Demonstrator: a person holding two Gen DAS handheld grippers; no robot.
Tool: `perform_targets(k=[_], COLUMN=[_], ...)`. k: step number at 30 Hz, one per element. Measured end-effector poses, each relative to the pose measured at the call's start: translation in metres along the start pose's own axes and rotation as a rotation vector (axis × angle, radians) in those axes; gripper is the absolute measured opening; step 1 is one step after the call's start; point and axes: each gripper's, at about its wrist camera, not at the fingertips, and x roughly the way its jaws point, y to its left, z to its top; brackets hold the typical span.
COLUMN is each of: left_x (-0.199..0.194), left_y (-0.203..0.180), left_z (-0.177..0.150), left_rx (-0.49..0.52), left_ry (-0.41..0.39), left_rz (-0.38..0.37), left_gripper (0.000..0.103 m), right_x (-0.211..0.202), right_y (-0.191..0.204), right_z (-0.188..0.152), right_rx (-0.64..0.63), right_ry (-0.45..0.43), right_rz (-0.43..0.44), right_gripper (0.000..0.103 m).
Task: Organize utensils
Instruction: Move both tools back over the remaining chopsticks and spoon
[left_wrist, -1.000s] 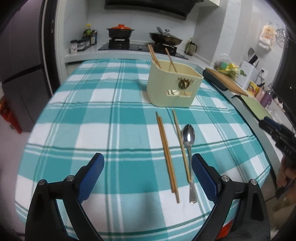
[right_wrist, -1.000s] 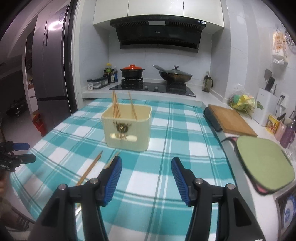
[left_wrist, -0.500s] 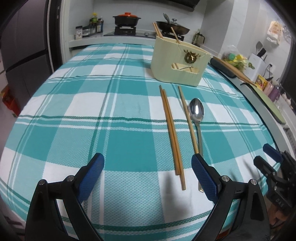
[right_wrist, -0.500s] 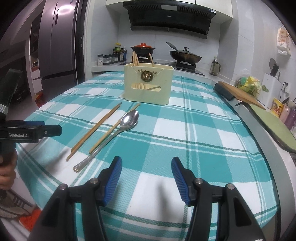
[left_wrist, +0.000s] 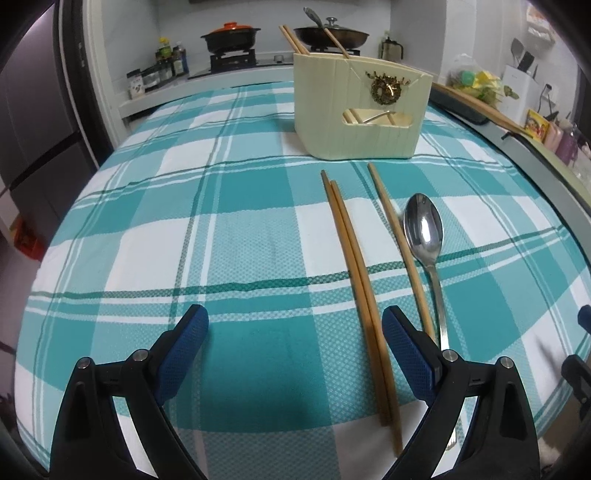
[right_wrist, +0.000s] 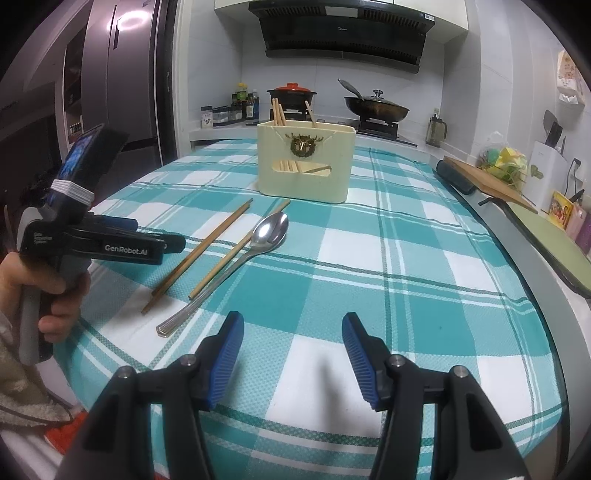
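A cream utensil holder (left_wrist: 360, 110) with chopsticks standing in it sits on the teal checked tablecloth (left_wrist: 240, 229); it also shows in the right wrist view (right_wrist: 304, 162). In front of it lie a pair of wooden chopsticks (left_wrist: 356, 266), a single chopstick (left_wrist: 397, 236) and a metal spoon (left_wrist: 424, 236). My left gripper (left_wrist: 295, 325) is open and empty, low over the cloth, its right finger close beside the chopsticks' near ends. My right gripper (right_wrist: 291, 332) is open and empty, to the right of the spoon (right_wrist: 258, 240) and chopsticks (right_wrist: 201, 251). The left gripper (right_wrist: 110, 240) shows there too.
A stove with a red-lidded pot (right_wrist: 291, 92) and a wok (right_wrist: 376, 107) stands behind the table. A cutting board (right_wrist: 484, 181) and a green mat (right_wrist: 546, 232) lie on the counter to the right. A fridge (right_wrist: 122, 81) stands at the left.
Both grippers have moved lower and closer to the utensils on the cloth. The left gripper's right finger now sits beside the chopsticks' near ends. Nothing was grasped.
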Motion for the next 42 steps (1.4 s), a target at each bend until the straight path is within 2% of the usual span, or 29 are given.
perform_targets(k=[3, 13, 16, 22, 42], left_x=[0.007, 0.016, 0.026, 0.026, 0.026], left_y=[0.0, -0.001, -0.002, 0.002, 0.003], left_z=[-0.001, 0.002, 0.003, 0.001, 0.001], left_rx=[0.013, 0.006, -0.007, -0.035, -0.043], left_ry=[0.019, 0.045, 0.08, 0.077, 0.071], left_rz=[0.026, 0.01, 0.021, 0.009, 0.008], left_gripper=[0.096, 0.097, 0.098, 0.1, 0.101], right_x=[0.001, 0.005, 0.005, 0.005, 0.039], right_y=[-0.002, -0.004, -0.005, -0.005, 0.006], right_z=[0.001, 0.0, 0.001, 0.002, 0.002], right_rx=[0.008, 0.022, 0.025, 0.014, 0.017], right_ry=[0.0, 0.011, 0.01, -0.004, 0.071], right_rz=[0.002, 0.009, 0.008, -0.011, 0.005], right_gripper=[0.057, 0.057, 0.057, 0.057, 0.057])
